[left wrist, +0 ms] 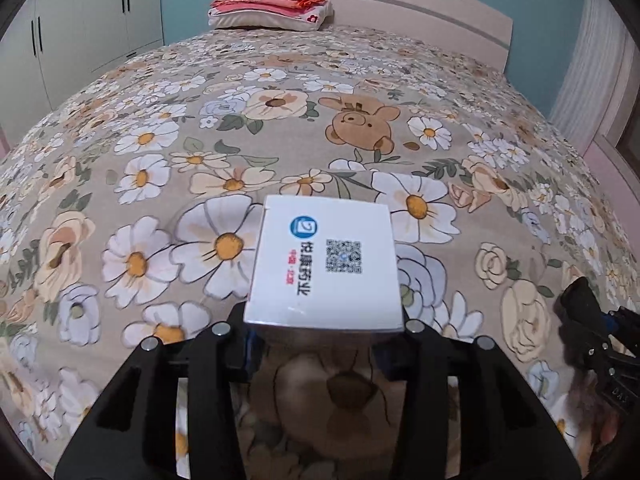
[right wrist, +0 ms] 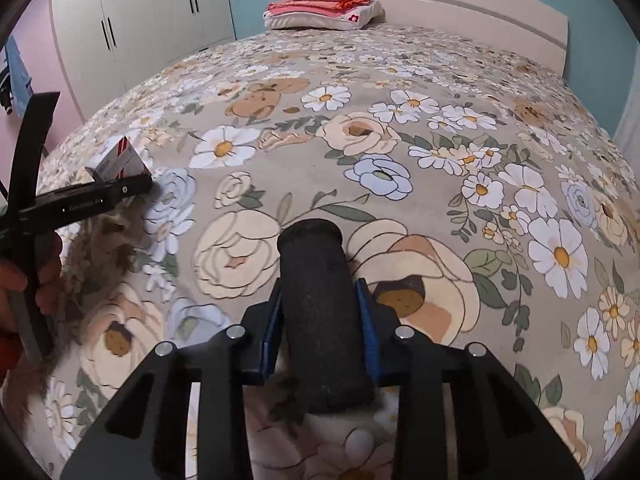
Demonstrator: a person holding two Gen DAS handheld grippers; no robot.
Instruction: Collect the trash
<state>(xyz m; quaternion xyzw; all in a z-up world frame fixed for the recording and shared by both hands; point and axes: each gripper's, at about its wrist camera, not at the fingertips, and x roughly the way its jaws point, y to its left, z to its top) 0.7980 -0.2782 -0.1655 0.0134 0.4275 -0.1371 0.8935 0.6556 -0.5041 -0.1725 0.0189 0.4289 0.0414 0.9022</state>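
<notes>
In the left wrist view a white cardboard box (left wrist: 324, 264) with a blue logo and a QR code lies on the flowered bedspread (left wrist: 160, 184). My left gripper (left wrist: 326, 326) is shut on its near end. In the right wrist view a black foam cylinder (right wrist: 320, 304) stands tilted between blue pads (right wrist: 269, 332), with my right gripper (right wrist: 320, 320) shut on it. The right wrist view also shows the box (right wrist: 120, 158) and a black left finger (right wrist: 116, 192) at the left edge. The right gripper's tip with the cylinder (left wrist: 580, 300) shows at the right edge of the left view.
The bed fills both views. Folded pink and orange bedding on a pillow (left wrist: 272, 10) lies by the headboard (left wrist: 420, 12). White wardrobes (right wrist: 140, 28) stand to the left, and a curtain (left wrist: 592, 80) hangs on the right. A hand (right wrist: 20, 280) holds the left gripper's handle.
</notes>
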